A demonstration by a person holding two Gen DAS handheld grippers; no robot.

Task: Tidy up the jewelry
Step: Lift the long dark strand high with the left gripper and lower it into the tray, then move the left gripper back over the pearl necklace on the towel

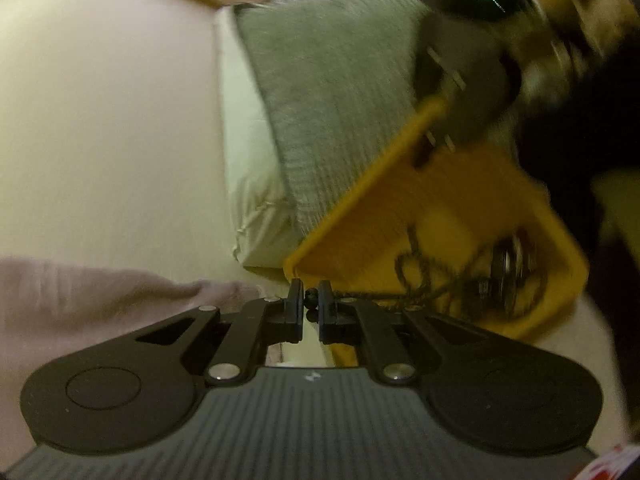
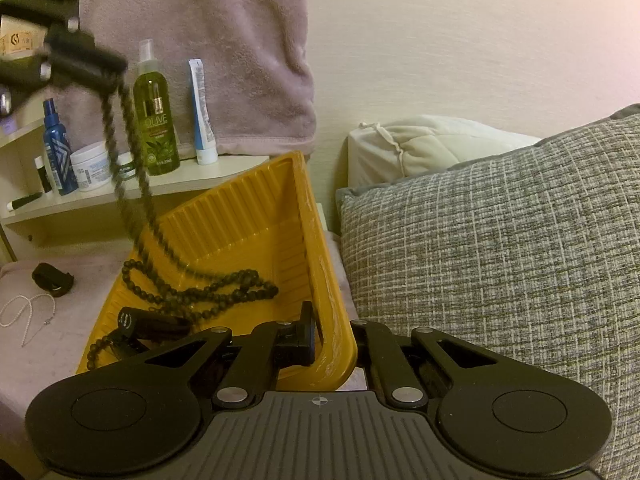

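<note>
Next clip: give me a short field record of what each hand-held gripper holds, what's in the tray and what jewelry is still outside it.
left hand-held gripper: shut on dark bead necklace, strand trailing into tray
right hand-held gripper: shut on yellow tray wall, tray tilted
tray contents: bead necklace coils, dark watch
outside tray: white pearl strand, black band

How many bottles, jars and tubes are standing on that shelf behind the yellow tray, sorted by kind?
Spray bottles: 2 (blue, green)
Jars: 2 (white, small green-lidded)
Tubes: 1
Small dark-capped container: 1
Total: 6
</note>
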